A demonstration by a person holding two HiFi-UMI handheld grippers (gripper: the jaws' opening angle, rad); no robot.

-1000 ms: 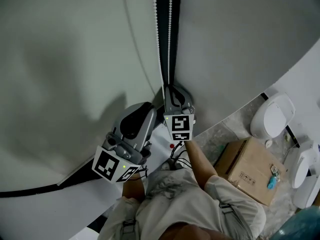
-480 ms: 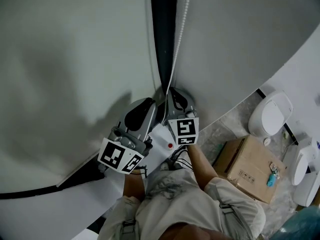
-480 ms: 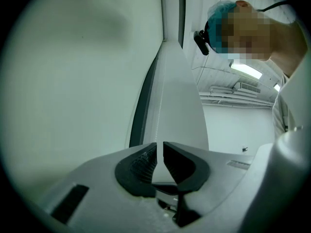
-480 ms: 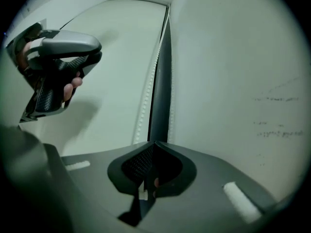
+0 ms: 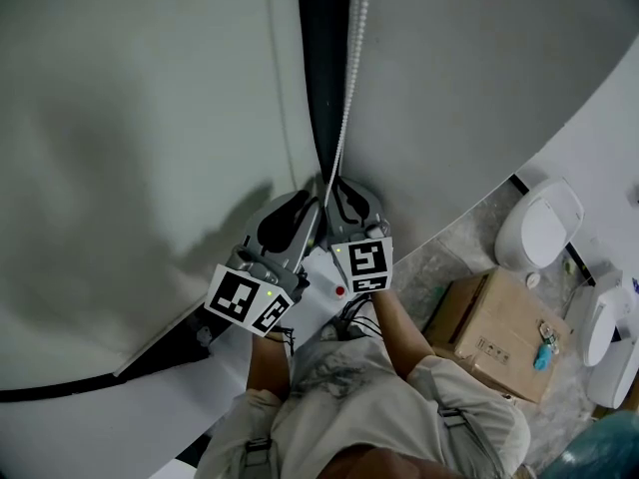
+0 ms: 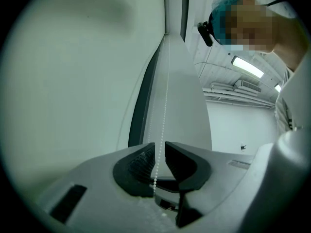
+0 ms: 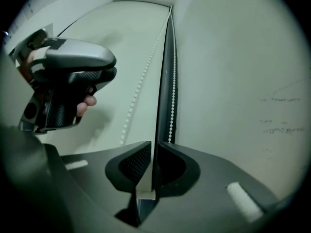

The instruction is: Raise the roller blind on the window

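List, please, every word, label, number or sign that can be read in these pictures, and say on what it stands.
No text can be read in any view.
Cardboard box: small dark printed symbols on its side, too small to read.
Marker cubes: black-and-white square patterns only, no letters or numbers.
Faint grey marks on the pale surface in the right gripper view: too blurred to read.

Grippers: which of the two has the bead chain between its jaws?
The left gripper: the bead chain hangs between its jaws. The right gripper shows no beads in its gap. Both pairs have just been opening.
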